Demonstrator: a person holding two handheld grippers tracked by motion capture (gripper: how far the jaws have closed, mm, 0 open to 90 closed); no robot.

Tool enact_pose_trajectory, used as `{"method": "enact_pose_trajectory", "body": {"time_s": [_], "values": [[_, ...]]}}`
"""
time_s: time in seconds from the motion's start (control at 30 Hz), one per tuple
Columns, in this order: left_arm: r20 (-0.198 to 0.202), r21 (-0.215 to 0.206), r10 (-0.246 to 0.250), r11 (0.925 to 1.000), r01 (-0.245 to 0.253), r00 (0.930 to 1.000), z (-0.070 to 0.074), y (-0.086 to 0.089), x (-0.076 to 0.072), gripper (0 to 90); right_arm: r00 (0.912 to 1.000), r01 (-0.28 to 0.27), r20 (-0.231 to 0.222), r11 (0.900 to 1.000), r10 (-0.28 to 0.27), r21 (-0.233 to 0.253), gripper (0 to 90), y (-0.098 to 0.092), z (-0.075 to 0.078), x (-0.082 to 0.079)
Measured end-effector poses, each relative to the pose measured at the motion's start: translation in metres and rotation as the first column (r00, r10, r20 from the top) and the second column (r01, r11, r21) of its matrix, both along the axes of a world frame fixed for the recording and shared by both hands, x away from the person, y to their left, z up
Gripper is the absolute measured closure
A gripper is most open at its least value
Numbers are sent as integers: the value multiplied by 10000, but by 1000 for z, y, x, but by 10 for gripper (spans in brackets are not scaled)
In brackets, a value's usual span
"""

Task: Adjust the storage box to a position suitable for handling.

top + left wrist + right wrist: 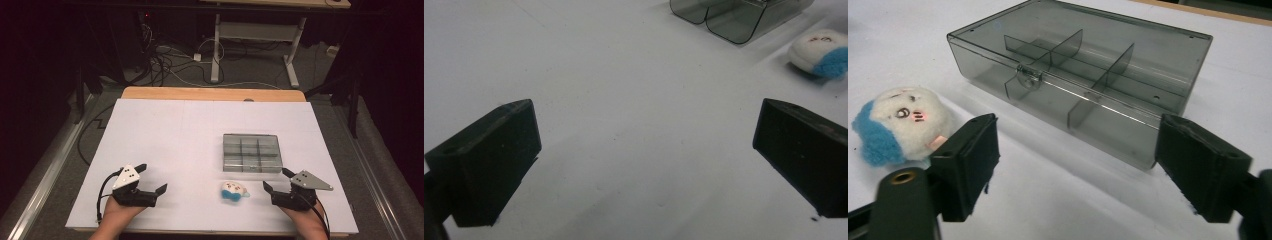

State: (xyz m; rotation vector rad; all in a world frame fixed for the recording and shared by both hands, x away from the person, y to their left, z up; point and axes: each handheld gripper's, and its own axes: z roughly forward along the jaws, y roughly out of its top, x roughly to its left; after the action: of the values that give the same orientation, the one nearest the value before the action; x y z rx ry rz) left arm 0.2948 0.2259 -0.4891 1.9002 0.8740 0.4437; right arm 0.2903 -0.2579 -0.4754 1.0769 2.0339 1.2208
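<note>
left gripper [646, 160] jaws wide apart over white table [624, 90], plush toy [819, 52] and grey box [736, 15] beyond

A white sheet [175, 135] covers the table, and a strip of bare wooden tabletop [210, 93] shows along its far edge. Beyond it, grey floor [260, 72] carries a tangle of black and white cables [167, 62] beside a small white block [197, 57], possibly a plug, though it is too small to tell. A white desk frame [216, 50] stands on the floor behind. A black cable [87, 135] loops past the table's left side. Metal rails [45, 175] run along the floor on both sides.
</note>
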Motion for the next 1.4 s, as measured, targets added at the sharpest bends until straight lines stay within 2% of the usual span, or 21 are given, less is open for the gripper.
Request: {"method": "enact_pose_trajectory", "body": {"time_s": [0.13, 0.23, 0.37, 0.4, 0.43, 0.57, 0.7, 0.8, 1.0, 1.07, 1.13, 1.23, 1.4], "values": [[-86, -21, -2, 10000, 2, 10000, 0, 0, 0, 0, 9999, 99, 49, 9999, -99, 25, 263, -3, 0, 0], [-89, -3, 4, 10000, -4, 10000, 0, 0, 0, 0, 9999, 128, 17, 9999, -128, 69, 366, -7, 0, -1], [-96, -29, -6, 10000, 6, 10000, 0, 0, 1, 0, 9999, 160, -45, 9998, -160, 91, 434, -9, 0, -1], [-97, -45, -36, 10000, 36, 9999, 0, -1, 1, 0, 9998, 192, -52, 9997, -192, 115, 485, -11, 0, -1], [-112, -60, -77, 10000, 77, 9999, 0, -1, 1, 0, 9998, 192, -52, 9997, -192, 115, 485, -11, 0, -1], [-103, -87, -123, 9999, 122, 9999, -1, -1, 1, 0, 9989, 470, -97, 9988, -469, 168, 605, -16, -1, -1], [-145, -216, -125, 9997, 121, 9998, 0, -2, 1, 0, 9976, 678, -128, 9976, -676, 173, 664, -20, -1, 0], [-150, -239, -113, 9997, 109, 9998, -1, -2, 1, 0, 9967, 809, -117, 9966, -807, 167, 745, -25, -2, 0], [-123, -284, -119, 9995, 116, 9999, -1, -2, 2, 0, 9941, 1086, -70, 9940, -1085, 122, 828, -30, -1, 1], [-104, -266, -121, 9996, 118, 9999, -1, -2, 2, 0, 9925, 1220, -40, 9923, -1219, 192, 886, -34, 0, 3], [-81, -210, -98, 9997, 96, 9999, 0, -1, 3, 0, 9913, 1319, -83, 9909, -1317, 274, 900, -37, 0, 5], [-258, -102, -17, 9999, 14, 9997, 0, -1, 5, 0, 9896, 1436, -117, 9892, -1433, 282, 900, -40, -1, 10], [-229, -12, 69, 10000, -69, 9997, 0, -2, 6, 0, 9869, 1613, -113, 9865, -1610, 296, 900, -44, -2, 20]]}}
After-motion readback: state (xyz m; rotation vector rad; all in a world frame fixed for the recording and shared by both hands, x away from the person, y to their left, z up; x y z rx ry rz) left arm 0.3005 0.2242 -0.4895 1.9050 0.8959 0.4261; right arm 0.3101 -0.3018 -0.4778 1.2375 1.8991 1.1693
